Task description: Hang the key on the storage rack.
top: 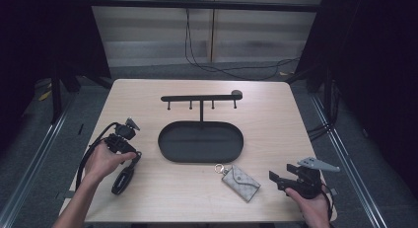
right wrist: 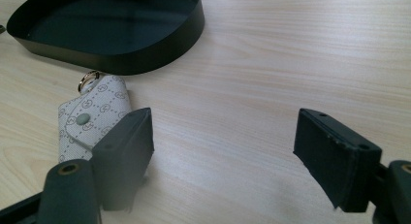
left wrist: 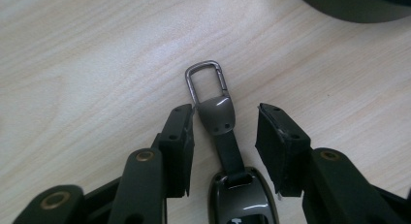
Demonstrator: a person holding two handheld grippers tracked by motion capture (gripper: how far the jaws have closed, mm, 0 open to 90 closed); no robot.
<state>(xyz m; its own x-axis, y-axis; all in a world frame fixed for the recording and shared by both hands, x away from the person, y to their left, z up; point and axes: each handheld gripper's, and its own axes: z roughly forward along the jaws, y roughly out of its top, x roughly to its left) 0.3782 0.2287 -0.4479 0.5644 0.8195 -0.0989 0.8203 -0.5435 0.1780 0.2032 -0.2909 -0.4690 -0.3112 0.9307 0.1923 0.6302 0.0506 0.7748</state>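
A black car key fob (left wrist: 242, 197) lies on the wooden table with a strap and a metal snap hook (left wrist: 206, 81) at its end. My left gripper (left wrist: 225, 112) stands over it, jaws on either side of the strap with gaps showing, so it is open. In the high view the left gripper (top: 129, 154) sits at the table's left, above the key fob (top: 122, 181). A grey patterned key pouch (top: 240, 182) with a ring lies near the front. My right gripper (top: 274, 178) rests just right of it, wide open. The pouch (right wrist: 94, 115) lies behind that gripper's (right wrist: 225, 118) left jaw.
A black oval tray (top: 200, 141) sits in the table's middle, with a black hook rack (top: 201, 97) standing behind it. The tray wall (right wrist: 145, 59) is close beyond the pouch, and its edge (left wrist: 358, 3) lies past the key. Cables run over the floor beyond the table.
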